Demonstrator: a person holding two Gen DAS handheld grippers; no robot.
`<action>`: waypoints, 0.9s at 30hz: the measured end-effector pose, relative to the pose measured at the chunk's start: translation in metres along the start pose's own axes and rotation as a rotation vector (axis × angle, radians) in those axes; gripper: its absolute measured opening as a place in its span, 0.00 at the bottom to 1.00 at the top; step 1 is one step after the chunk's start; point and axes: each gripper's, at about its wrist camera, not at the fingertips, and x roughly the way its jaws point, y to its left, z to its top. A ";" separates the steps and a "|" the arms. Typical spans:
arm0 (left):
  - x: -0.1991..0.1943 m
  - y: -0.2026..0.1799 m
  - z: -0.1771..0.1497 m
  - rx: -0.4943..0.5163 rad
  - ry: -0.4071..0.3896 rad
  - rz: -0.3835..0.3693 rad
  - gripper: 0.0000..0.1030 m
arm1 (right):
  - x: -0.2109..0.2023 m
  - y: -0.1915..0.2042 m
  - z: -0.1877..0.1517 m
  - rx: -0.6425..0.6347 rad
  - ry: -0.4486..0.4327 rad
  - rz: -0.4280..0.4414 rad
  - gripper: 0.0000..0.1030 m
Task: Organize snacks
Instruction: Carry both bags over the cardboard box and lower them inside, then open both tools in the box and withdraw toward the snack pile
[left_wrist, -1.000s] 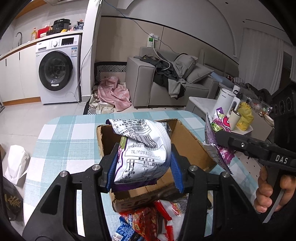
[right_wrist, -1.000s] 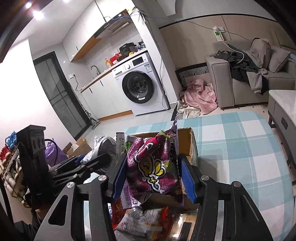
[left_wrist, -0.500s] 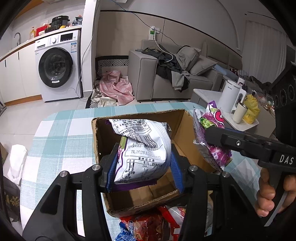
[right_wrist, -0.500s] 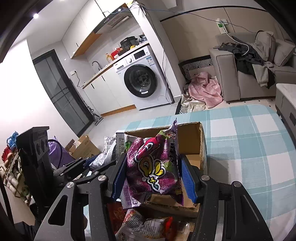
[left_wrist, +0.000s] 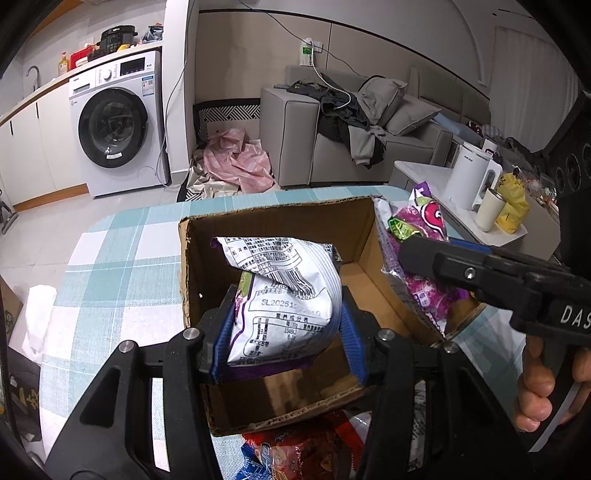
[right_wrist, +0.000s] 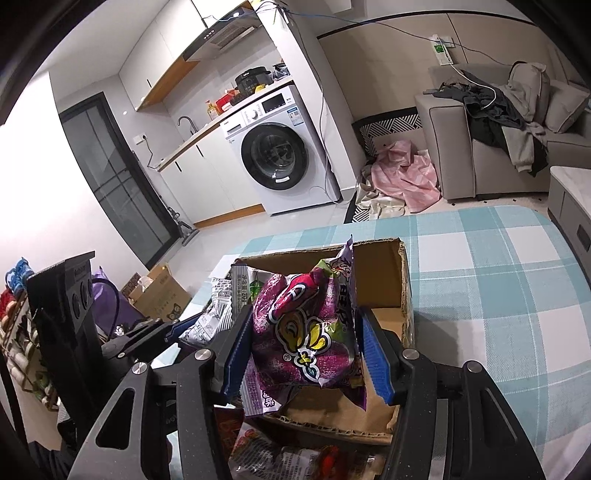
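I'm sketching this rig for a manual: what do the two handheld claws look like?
Both the left claw and the right claw are matte black linkage frames with silver pivot screws and ribbed blue finger pads. The right claw's body carries white lettering, "DAS", in the left wrist view. No sleeves show.

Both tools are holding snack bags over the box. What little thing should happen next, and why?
Probably let go. The left tool pinches the white bag right above the open box, whose floor looks bare. The right tool has the purple bag at the box's right side, and its jaws are just starting to open. So both bags seem ready to drop in.
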 end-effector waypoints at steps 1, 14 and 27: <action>0.001 0.001 0.000 -0.001 0.002 -0.001 0.46 | 0.001 0.000 -0.001 -0.002 0.001 -0.008 0.55; -0.032 0.002 -0.004 -0.004 -0.022 0.032 0.81 | -0.025 0.001 0.002 -0.026 -0.039 -0.053 0.94; -0.096 0.010 -0.027 -0.045 -0.034 0.071 0.99 | -0.066 0.002 -0.029 -0.052 -0.009 -0.127 1.00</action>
